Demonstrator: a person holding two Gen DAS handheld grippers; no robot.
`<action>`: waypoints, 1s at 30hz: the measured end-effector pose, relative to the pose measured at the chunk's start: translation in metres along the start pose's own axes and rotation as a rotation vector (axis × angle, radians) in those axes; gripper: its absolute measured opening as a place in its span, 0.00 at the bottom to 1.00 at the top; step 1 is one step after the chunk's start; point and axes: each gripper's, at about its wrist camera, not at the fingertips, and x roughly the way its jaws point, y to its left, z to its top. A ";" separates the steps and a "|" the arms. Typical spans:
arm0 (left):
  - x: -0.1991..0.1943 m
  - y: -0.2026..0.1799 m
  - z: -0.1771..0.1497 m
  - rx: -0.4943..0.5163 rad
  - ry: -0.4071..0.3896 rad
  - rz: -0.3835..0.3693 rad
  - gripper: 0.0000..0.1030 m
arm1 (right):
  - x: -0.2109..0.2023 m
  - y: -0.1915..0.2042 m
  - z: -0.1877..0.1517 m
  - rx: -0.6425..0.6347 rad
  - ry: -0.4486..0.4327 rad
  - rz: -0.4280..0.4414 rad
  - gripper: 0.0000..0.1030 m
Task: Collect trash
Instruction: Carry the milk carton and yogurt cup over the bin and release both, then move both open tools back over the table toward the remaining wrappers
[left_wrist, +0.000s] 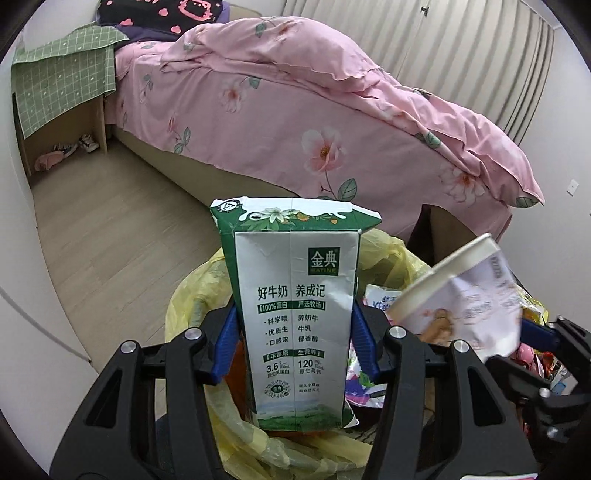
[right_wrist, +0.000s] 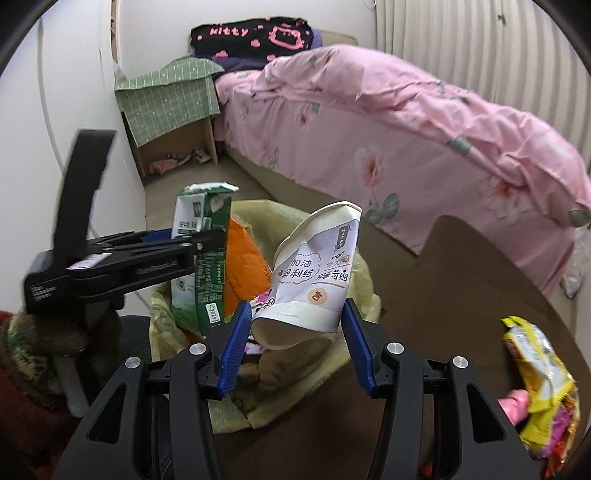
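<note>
My left gripper (left_wrist: 295, 339) is shut on a green-and-white milk carton (left_wrist: 295, 314), held upright over a bin lined with a yellow bag (left_wrist: 192, 295). The carton also shows in the right wrist view (right_wrist: 201, 258), with the left gripper (right_wrist: 207, 243) clamped on it. My right gripper (right_wrist: 295, 332) is shut on a crushed white paper cup (right_wrist: 314, 273), held tilted above the same yellow bag (right_wrist: 365, 295). The cup shows at the right of the left wrist view (left_wrist: 461, 302). An orange packet (right_wrist: 243, 273) and other wrappers lie inside the bag.
A bed with a pink floral quilt (left_wrist: 332, 110) fills the back and right. A nightstand under a green checked cloth (left_wrist: 62, 81) stands far left, slippers beneath. A yellow snack wrapper (right_wrist: 539, 376) lies on the brown surface (right_wrist: 461, 277) at right. Wood floor (left_wrist: 110, 240) lies left of the bin.
</note>
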 end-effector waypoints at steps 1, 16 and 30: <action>0.001 -0.001 0.000 0.004 0.004 0.005 0.48 | 0.003 0.000 0.001 0.004 0.001 0.007 0.46; 0.000 0.004 0.000 -0.020 0.071 0.019 0.49 | 0.010 -0.019 0.008 0.111 -0.051 0.106 0.46; -0.043 -0.003 0.021 -0.087 -0.016 -0.110 0.80 | -0.033 -0.042 -0.013 0.212 -0.099 0.087 0.54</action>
